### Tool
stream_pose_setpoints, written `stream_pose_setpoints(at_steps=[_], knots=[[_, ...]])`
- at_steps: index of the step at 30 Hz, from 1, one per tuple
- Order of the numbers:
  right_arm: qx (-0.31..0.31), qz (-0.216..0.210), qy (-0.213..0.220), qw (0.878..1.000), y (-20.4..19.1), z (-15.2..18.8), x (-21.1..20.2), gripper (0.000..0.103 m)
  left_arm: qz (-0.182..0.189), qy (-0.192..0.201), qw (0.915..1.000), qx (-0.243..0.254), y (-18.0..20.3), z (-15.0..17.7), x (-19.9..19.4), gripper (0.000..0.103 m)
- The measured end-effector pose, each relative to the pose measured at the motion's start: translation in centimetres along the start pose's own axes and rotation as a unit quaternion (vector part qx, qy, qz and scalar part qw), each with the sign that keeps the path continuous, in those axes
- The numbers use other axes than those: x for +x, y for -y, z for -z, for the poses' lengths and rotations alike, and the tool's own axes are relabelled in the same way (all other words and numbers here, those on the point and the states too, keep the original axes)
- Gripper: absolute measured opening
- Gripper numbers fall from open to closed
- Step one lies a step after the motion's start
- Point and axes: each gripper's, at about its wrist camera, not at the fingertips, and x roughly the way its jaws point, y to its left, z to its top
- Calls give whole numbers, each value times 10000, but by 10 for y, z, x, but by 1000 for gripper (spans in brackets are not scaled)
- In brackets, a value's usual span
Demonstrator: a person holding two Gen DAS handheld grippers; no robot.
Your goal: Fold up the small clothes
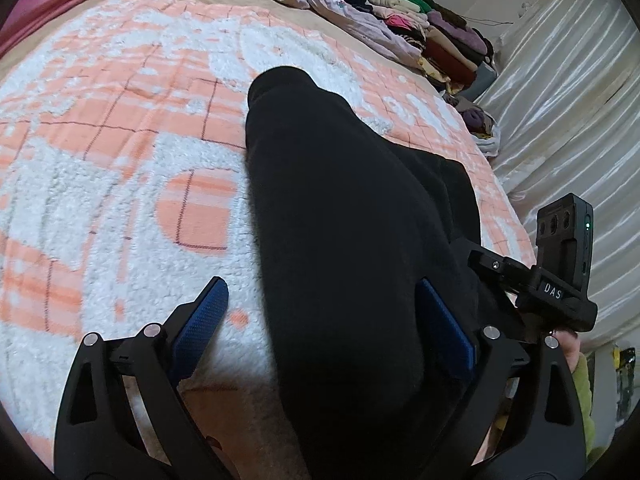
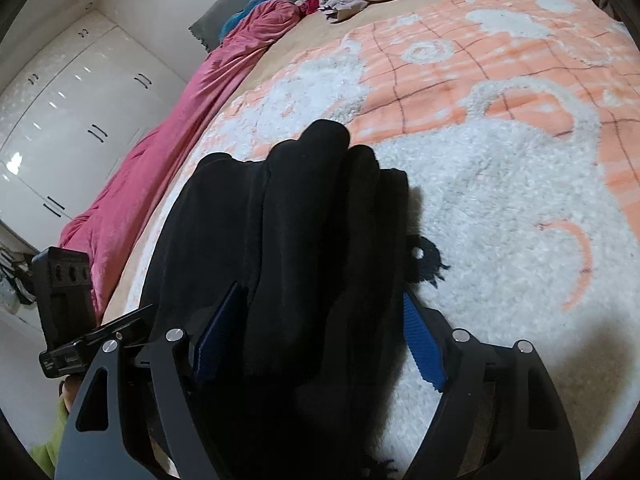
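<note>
Looking down both wrists, I lose much of the black garment (image 1: 340, 220) under my own gear: its near end runs off the bottom of each view, and the dark cloth swallows its folds, so I cannot make out what kind of garment it is. It lies bunched lengthwise on the peach-and-white blanket (image 1: 120, 140) covering the bed.

My left gripper (image 1: 322, 332) stands wide, one blue finger (image 1: 200, 328) clear over the blanket, the other against the cloth's edge, not pinching. My right gripper (image 2: 320, 336) is spread too; the garment fills the gap between its fingers (image 2: 218, 332), and it seems to lie loose there, though black on black makes contact hard to judge.

Far off, a pile of clothes (image 1: 420, 28) sits at the bed's edge, partly cut off.
</note>
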Motion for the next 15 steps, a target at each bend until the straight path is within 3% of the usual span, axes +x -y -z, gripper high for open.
stream_pose_setpoints(at_steps=[2, 4, 5, 8, 15], knots=[[-76, -93, 10, 9999, -2, 1, 3, 56, 23, 1, 10000, -22, 1, 1, 2, 86], [-110, -186, 43, 9998, -3, 0, 4, 49, 93, -13, 10000, 15, 4, 1, 3, 76], [-154, -189, 83, 9997, -3, 0, 5, 45, 141, -21, 9999, 26, 5, 1, 3, 65], [-127, -279, 199, 9993, -5, 1, -1, 36, 32, 12, 9999, 150, 14, 2, -1, 58], [-252, -224, 466, 9983, -30, 6, -28, 34, 63, 176, 9996, 189, 25, 2, -22, 51]])
